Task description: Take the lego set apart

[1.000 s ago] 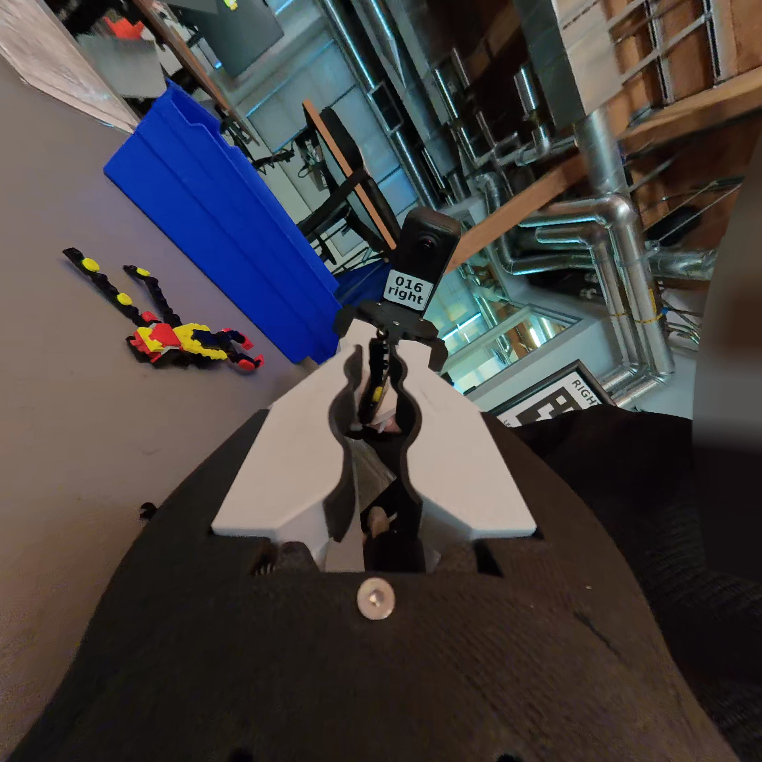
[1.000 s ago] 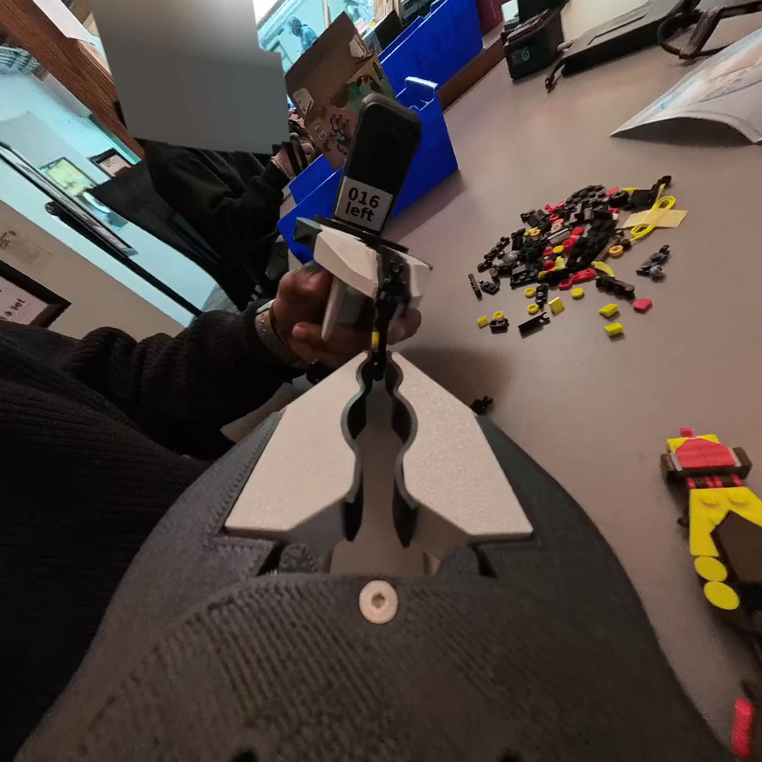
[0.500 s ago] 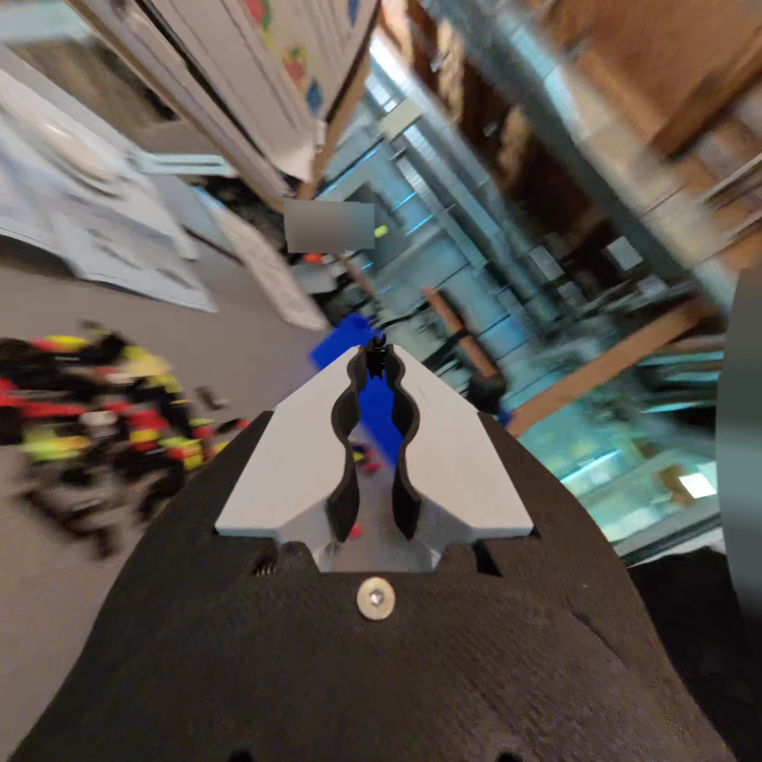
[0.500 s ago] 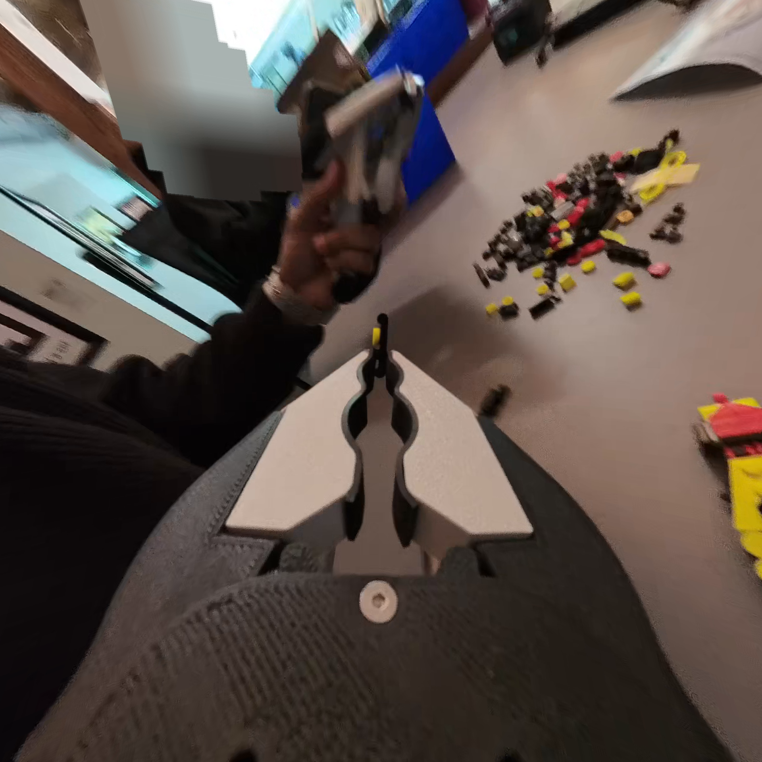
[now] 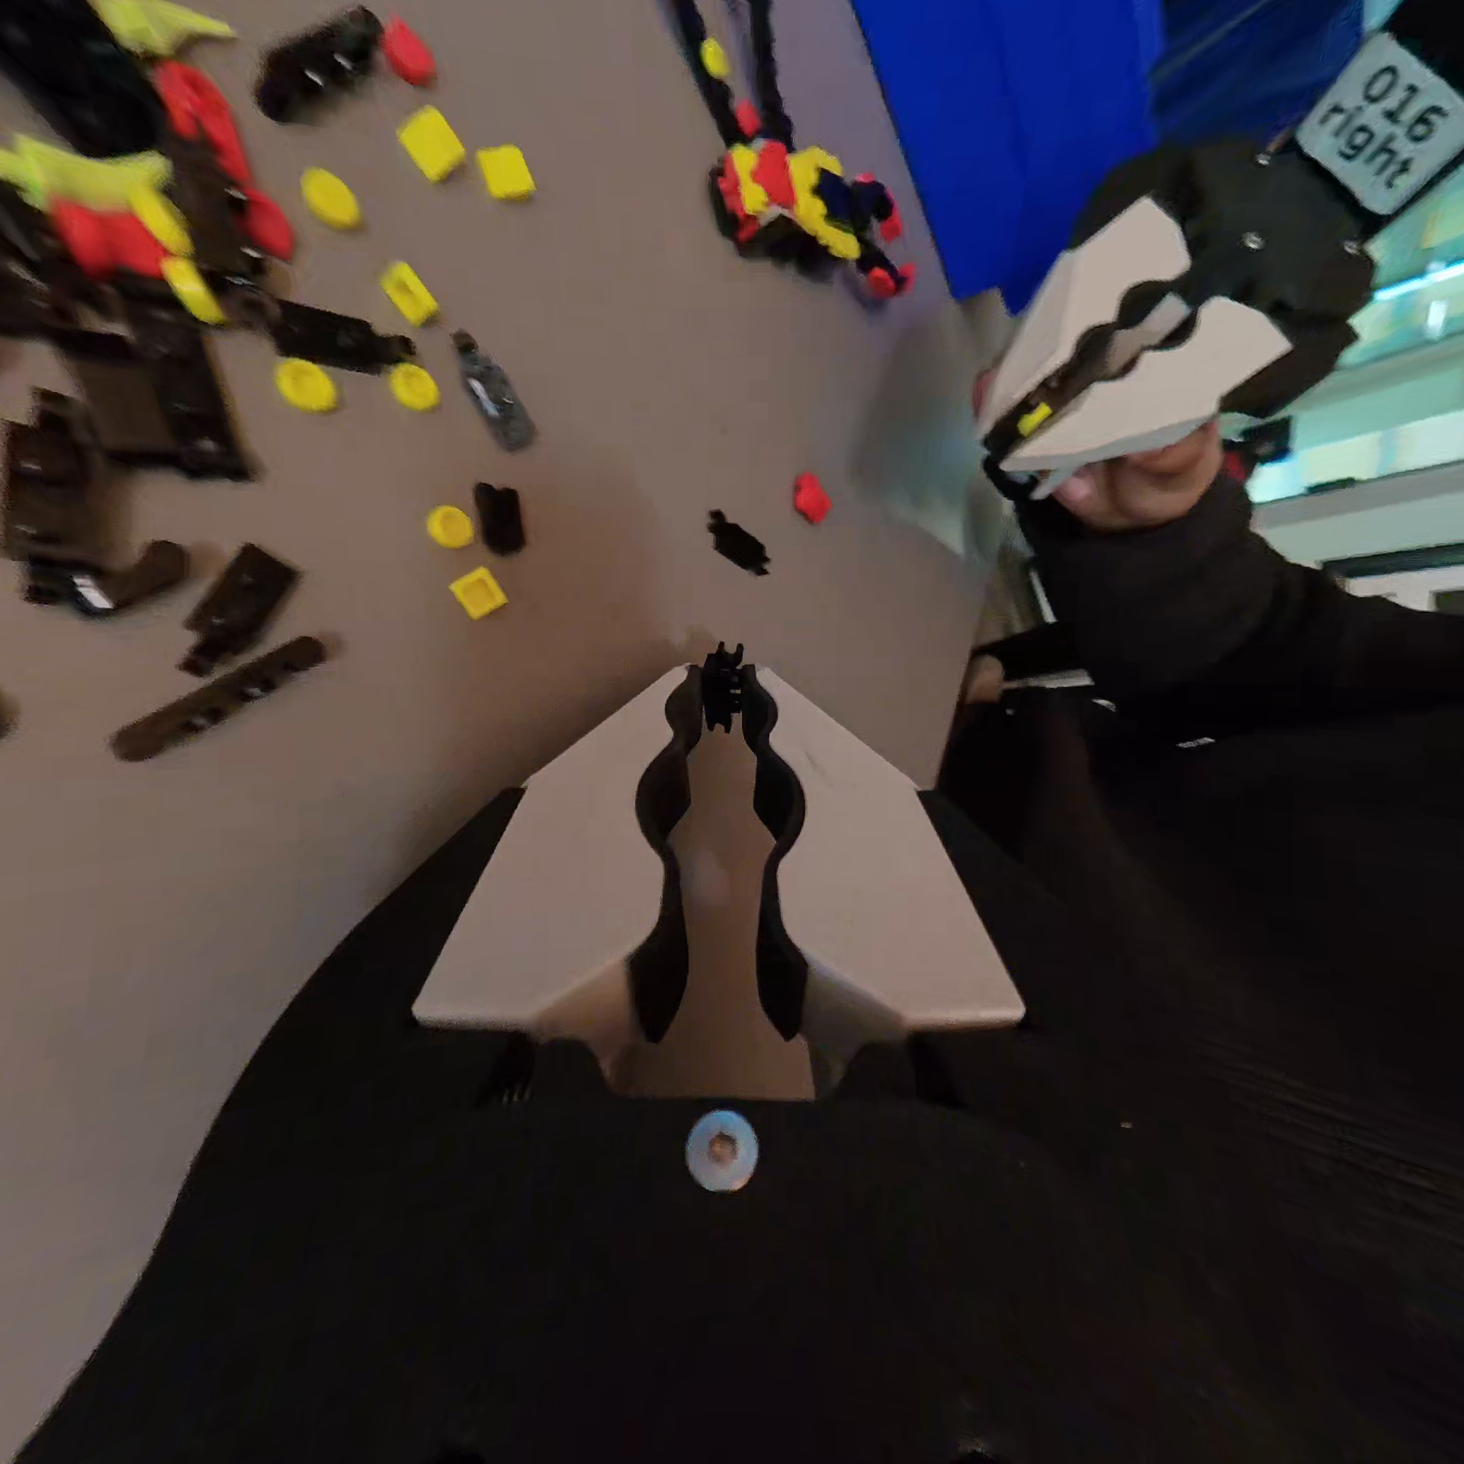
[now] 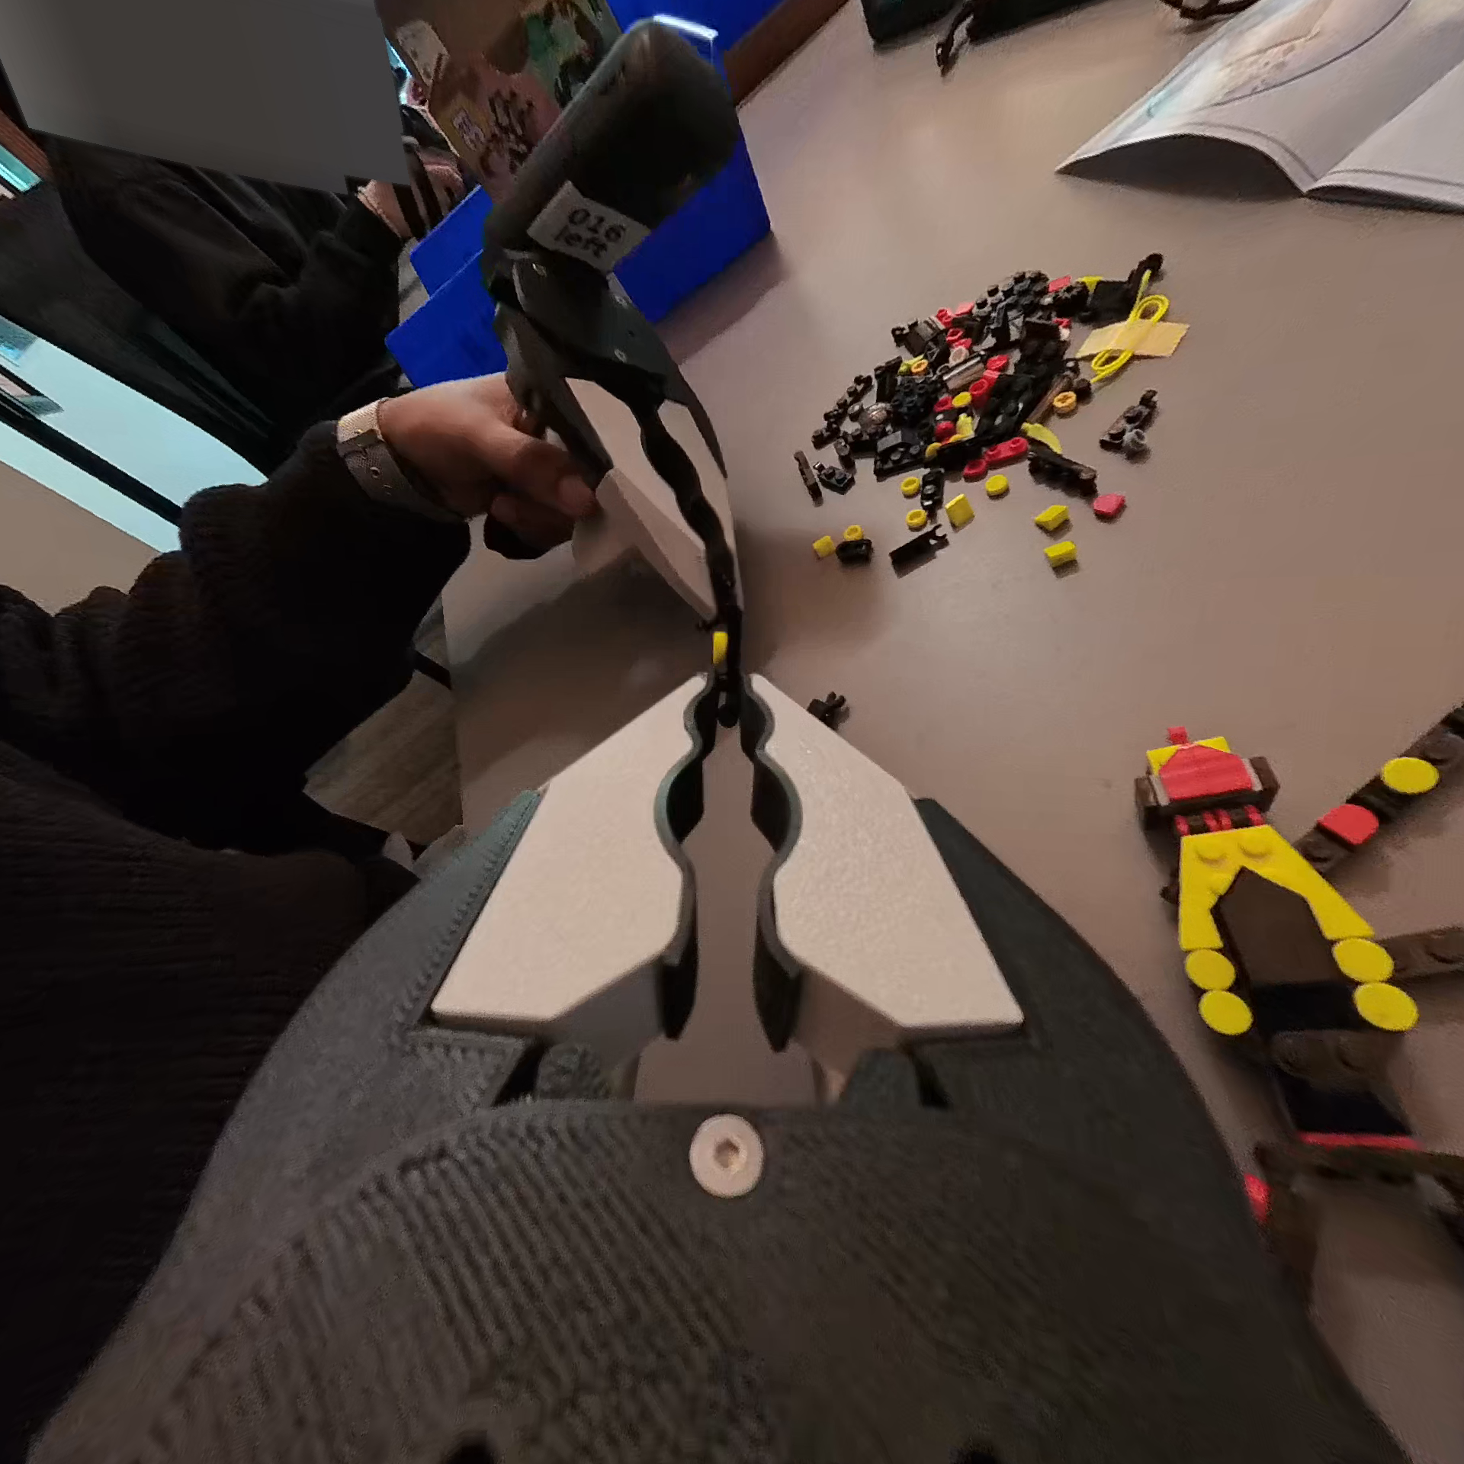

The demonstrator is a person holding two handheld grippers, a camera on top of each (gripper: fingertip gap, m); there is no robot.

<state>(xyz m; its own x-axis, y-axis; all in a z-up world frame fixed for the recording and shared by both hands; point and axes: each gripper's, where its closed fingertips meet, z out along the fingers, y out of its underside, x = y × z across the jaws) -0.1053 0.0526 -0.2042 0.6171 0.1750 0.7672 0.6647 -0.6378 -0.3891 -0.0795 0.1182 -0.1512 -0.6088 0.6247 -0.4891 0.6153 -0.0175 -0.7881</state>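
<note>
My left gripper (image 5: 722, 680) is shut on a small black lego piece (image 5: 722, 697) and points down at the grey table near the loose pieces. My right gripper (image 6: 722, 697) is shut on a short black piece with a yellow stud (image 6: 719, 646), held above the table. In the right wrist view the left gripper (image 6: 725, 610) hangs just beyond my right tips. In the left wrist view the right gripper (image 5: 1006, 447) is at the upper right. The part-built red, yellow and black lego model (image 6: 1236, 895) lies on the table to the right and also shows in the left wrist view (image 5: 800, 206).
A pile of loose black, red and yellow pieces (image 6: 974, 412) lies mid-table and fills the left wrist view's left side (image 5: 158, 317). A single black piece (image 6: 828, 705) lies near my right tips. Blue bins (image 6: 697, 238) stand behind. An open booklet (image 6: 1307, 119) lies far right. My hands' fingertips stand some 10 centimeters from each other.
The two grippers held one black strip together, then pulled apart. The left gripper swung away with a small black piece and now points down at the table. The right keeps the yellow-studded part.
</note>
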